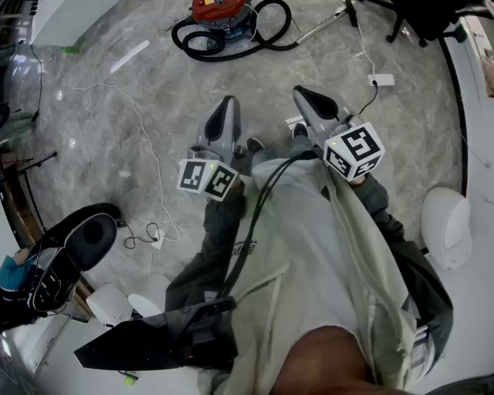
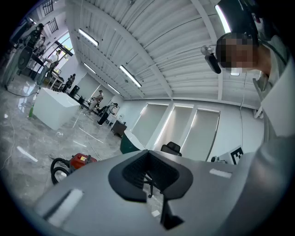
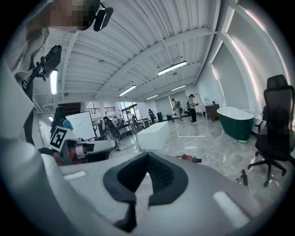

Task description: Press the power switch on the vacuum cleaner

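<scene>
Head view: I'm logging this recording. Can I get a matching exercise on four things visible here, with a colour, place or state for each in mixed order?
Things:
1. vacuum cleaner
2. hose
3. white adapter
4. left tool

Descriptions:
A. black, coiled on the floor
B. lying on the floor at the end of a thin cable
C. red top, at the upper edge of the picture
D. jaws together, nothing between them

Pairs: 1-C, 2-A, 3-B, 4-D
</scene>
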